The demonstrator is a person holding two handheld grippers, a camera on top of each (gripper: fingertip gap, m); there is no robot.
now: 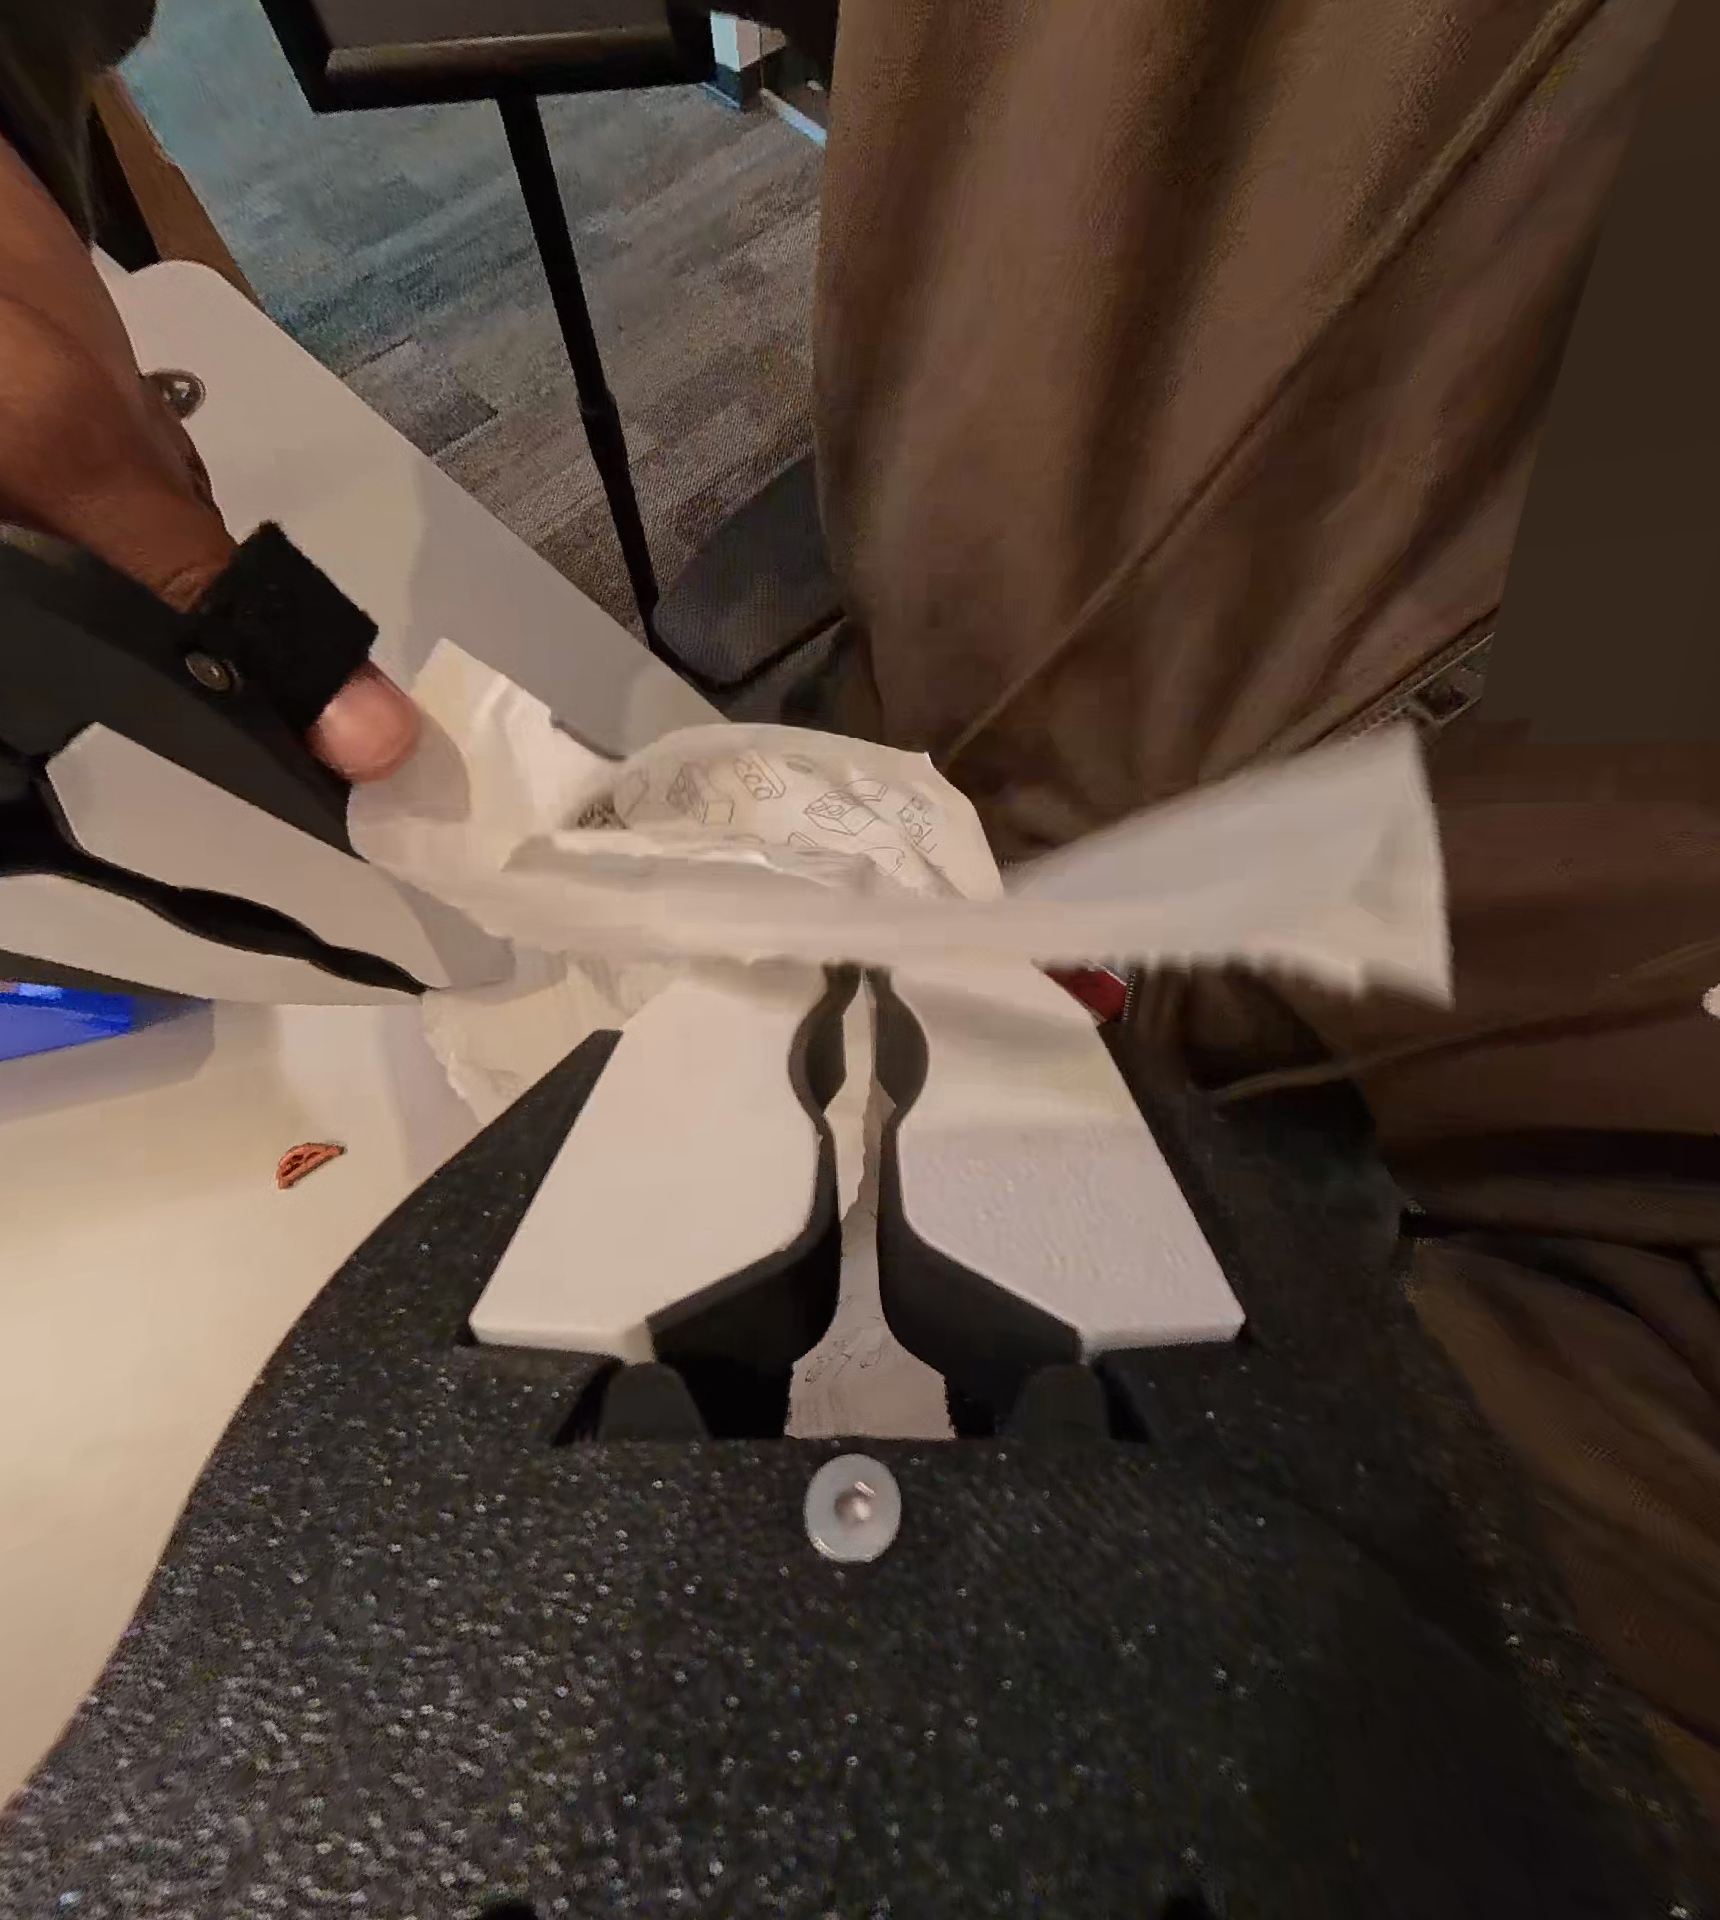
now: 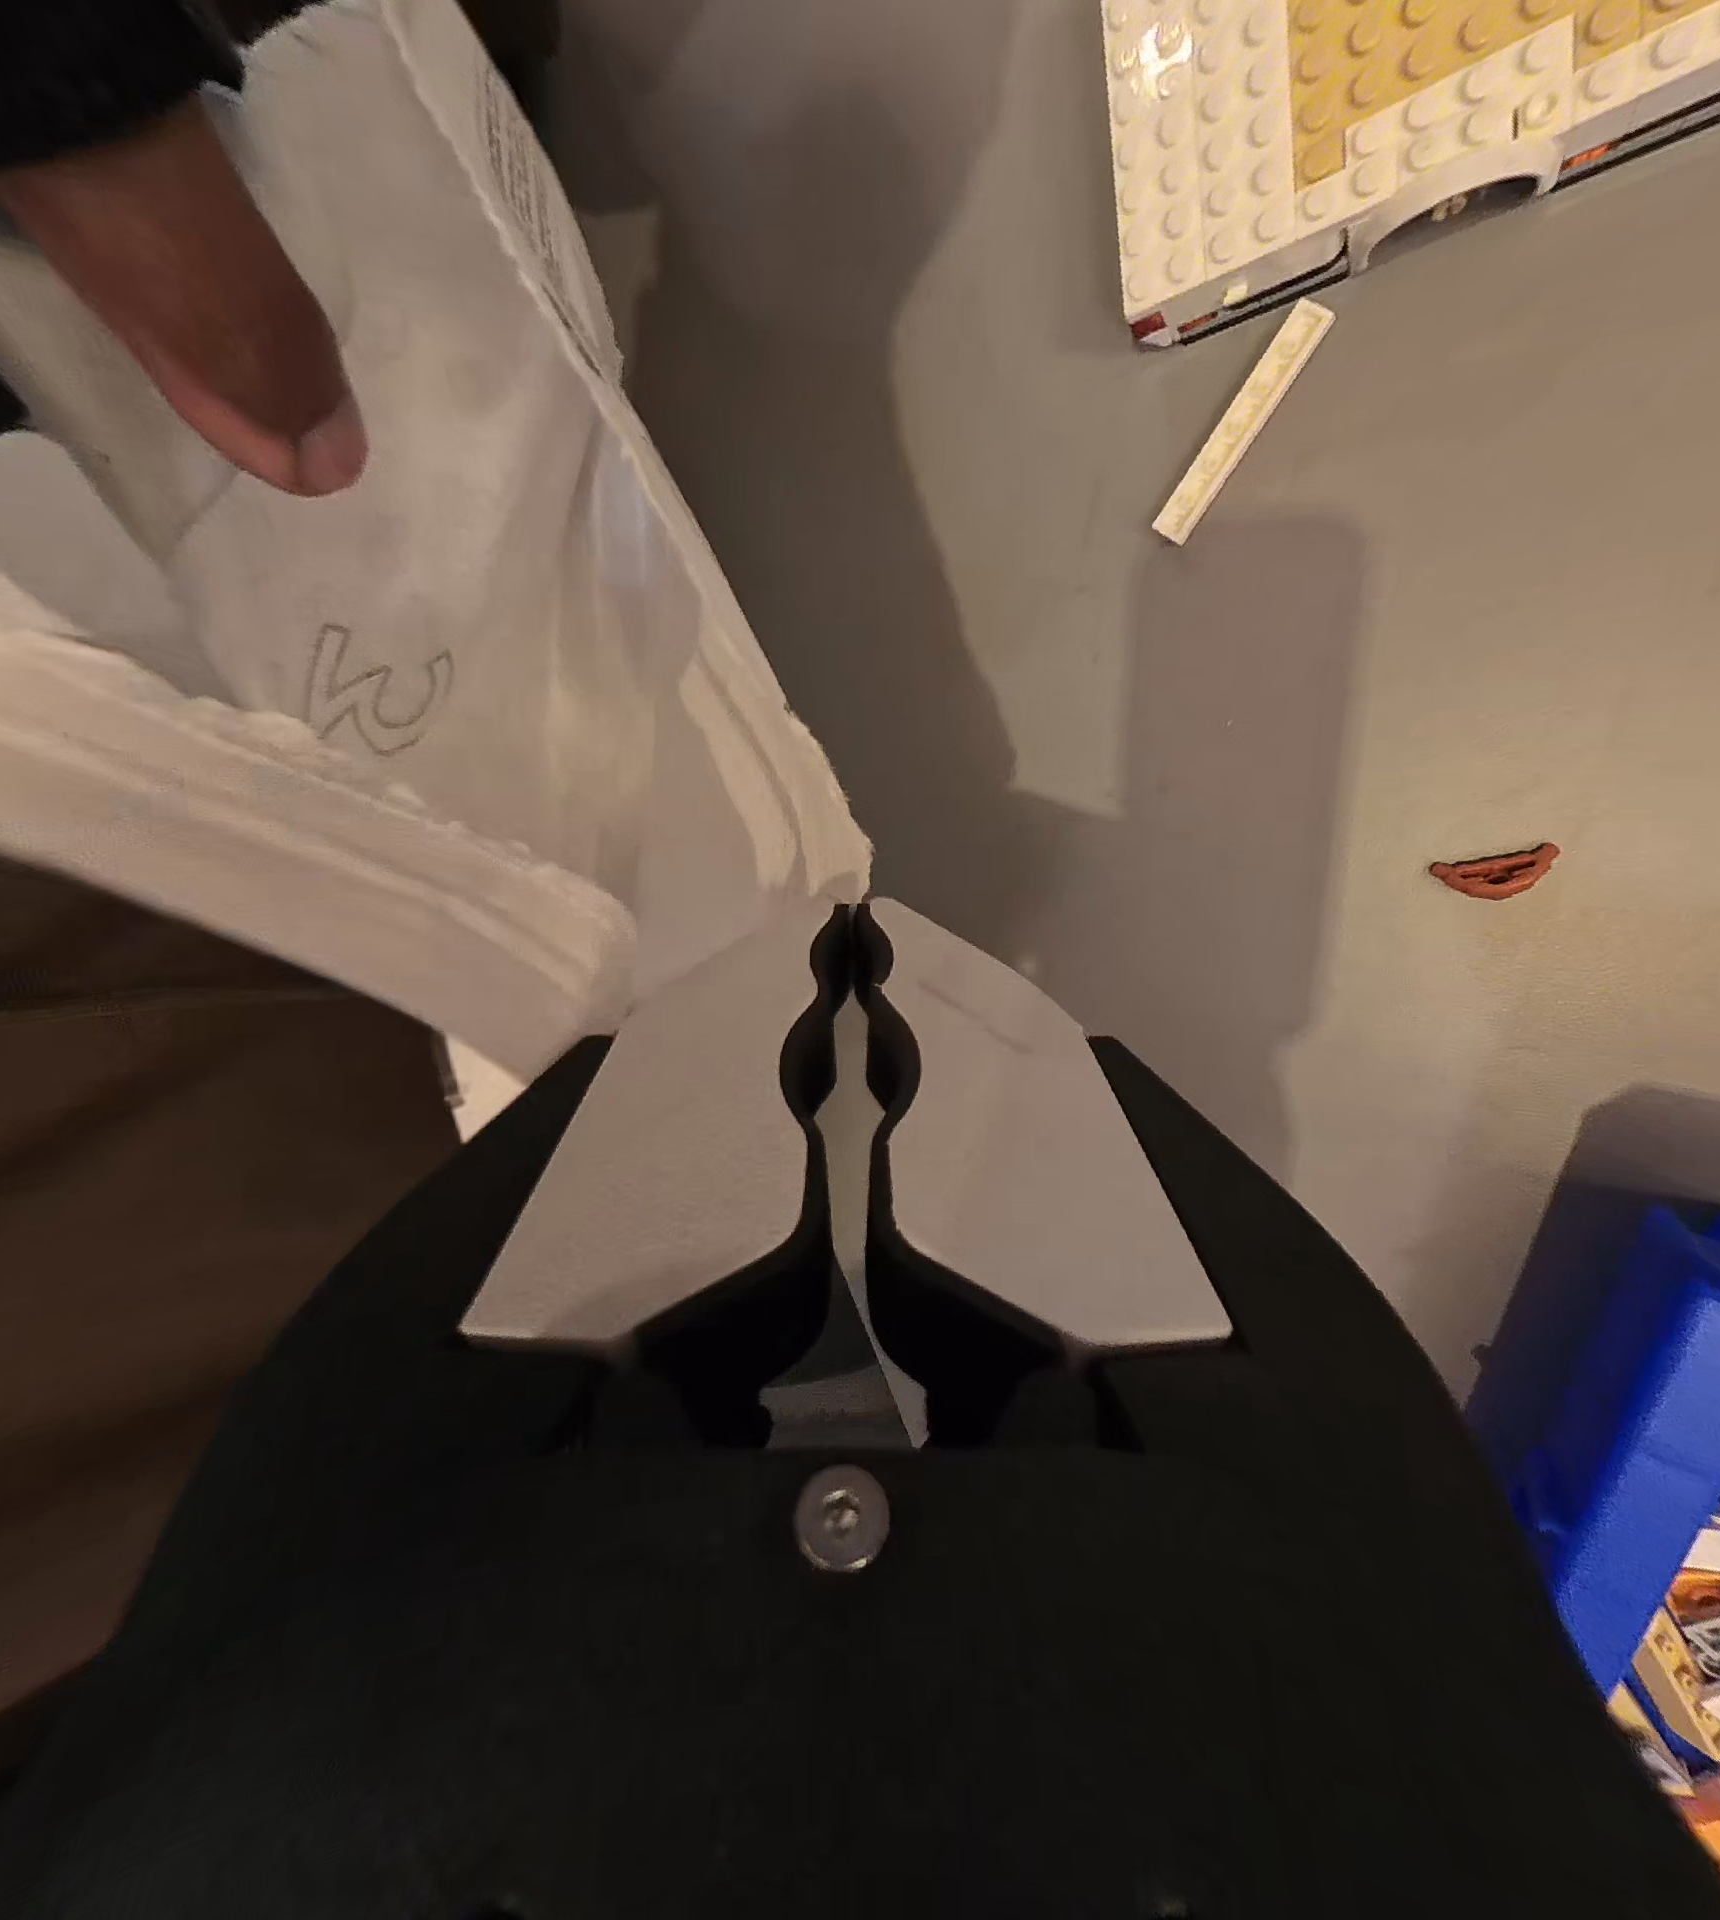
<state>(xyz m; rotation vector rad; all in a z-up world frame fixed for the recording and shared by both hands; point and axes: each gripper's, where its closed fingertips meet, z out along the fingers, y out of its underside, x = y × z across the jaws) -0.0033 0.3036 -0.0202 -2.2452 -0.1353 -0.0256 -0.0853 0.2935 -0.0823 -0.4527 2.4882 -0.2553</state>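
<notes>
A white paper bag (image 1: pixel 783 831) printed with brick outlines is stretched between my two grippers, above the table's edge. My left gripper (image 1: pixel 858 977) is shut on the bag's torn edge, and paper shows in the slot between its fingers. A blurred flap of the bag (image 1: pixel 1251 862) sticks out to the right. My right gripper (image 2: pixel 854 914) is shut on a corner of the same bag (image 2: pixel 482 623), with a strip of paper between its fingers. It also shows in the left wrist view (image 1: pixel 430 966), at the bag's left end, under a person's fingertip (image 1: pixel 368 727).
A small brown piece (image 2: pixel 1495 868) and a long white plate (image 2: pixel 1245 421) lie on the pale table (image 2: pixel 1251 727). A white and tan brick build (image 2: pixel 1303 156) sits at the far right. A blue bin of bricks (image 2: pixel 1645 1403) stands at the lower right. A person in brown clothing (image 1: pixel 1199 416) is close behind the bag. The tips of one gripper are about 10 cm away from the tips of the other. Between my right fingertips and the small brown piece (image 2: pixel 1495 868) there is roughly 15 cm. It turns up in the left wrist view (image 1: pixel 307 1164) as well.
</notes>
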